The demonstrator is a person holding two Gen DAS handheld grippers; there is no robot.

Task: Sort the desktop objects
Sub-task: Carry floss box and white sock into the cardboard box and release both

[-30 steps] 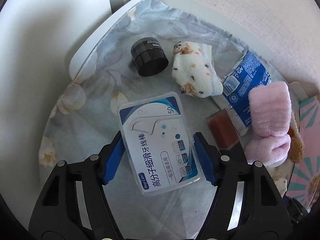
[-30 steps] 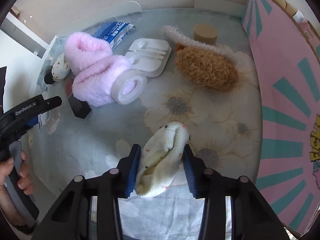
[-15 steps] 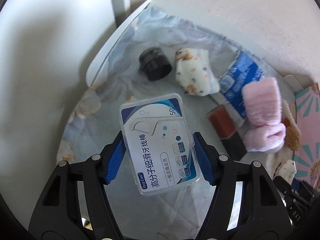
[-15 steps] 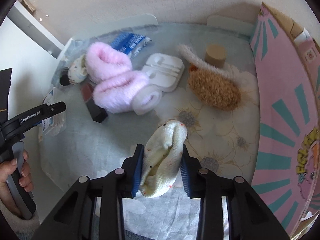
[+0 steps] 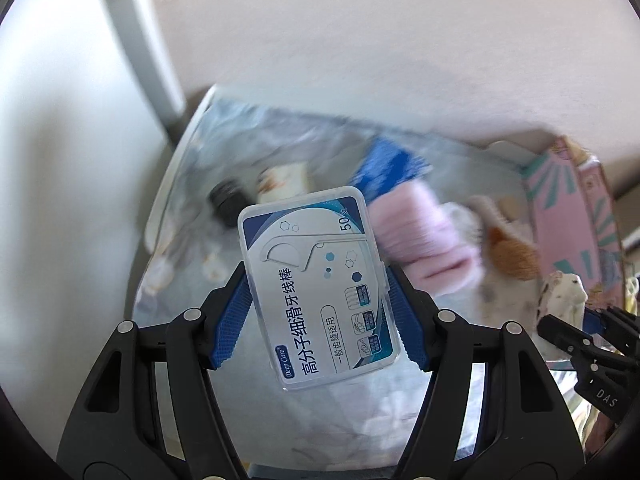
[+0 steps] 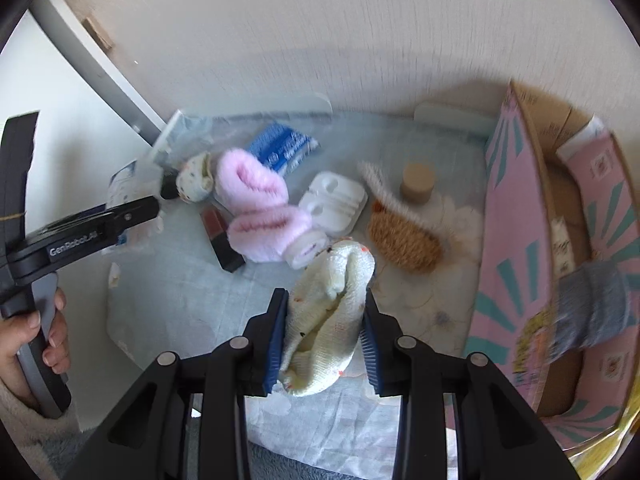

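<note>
My left tool (image 5: 316,312) clenched on floss box (image 5: 316,292), long axis 11-to-5 o'clock, my right tool (image 6: 324,340) gripping cream sock (image 6: 328,320), toe toward 1 o'clock

Floral tablecloth (image 6: 404,444), textured white wall (image 6: 320,32), grey door frame (image 6: 96,68)

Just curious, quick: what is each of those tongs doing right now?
Left tongs: closed on the floss box, held up off the table.
Right tongs: closed on the sock, also lifted.
</note>
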